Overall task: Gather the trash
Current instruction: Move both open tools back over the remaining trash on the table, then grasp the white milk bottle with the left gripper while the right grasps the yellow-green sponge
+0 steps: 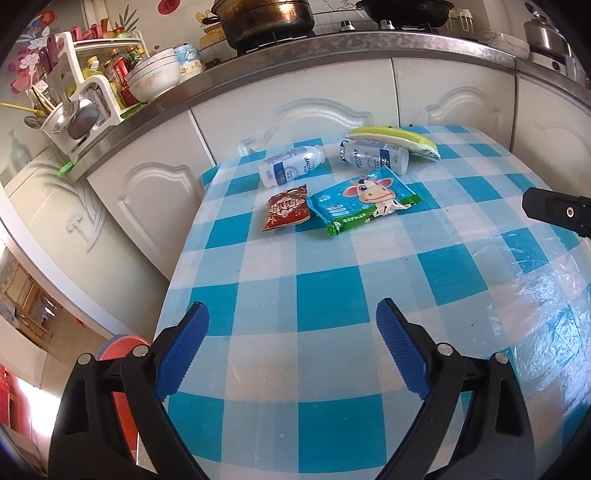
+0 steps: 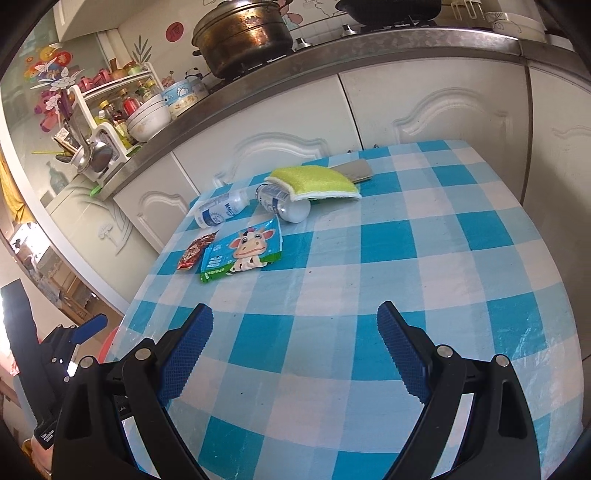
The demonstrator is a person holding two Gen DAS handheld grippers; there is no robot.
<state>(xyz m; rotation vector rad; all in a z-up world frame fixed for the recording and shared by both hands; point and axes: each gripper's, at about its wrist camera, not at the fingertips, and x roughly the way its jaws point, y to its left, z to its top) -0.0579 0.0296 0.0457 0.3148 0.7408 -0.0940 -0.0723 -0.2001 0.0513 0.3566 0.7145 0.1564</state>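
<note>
On the blue checked tablecloth lie a red snack wrapper, a blue-green wrapper with a cartoon cow and two white plastic bottles on their sides. A yellow-green sponge rests on the right bottle. My left gripper is open over the near table, well short of the trash. My right gripper is open too, with nothing between its blue pads.
A kitchen counter with a pot, bowls and a utensil rack runs behind the table. White cabinet doors stand below it. A red bin shows beside the table's near left corner.
</note>
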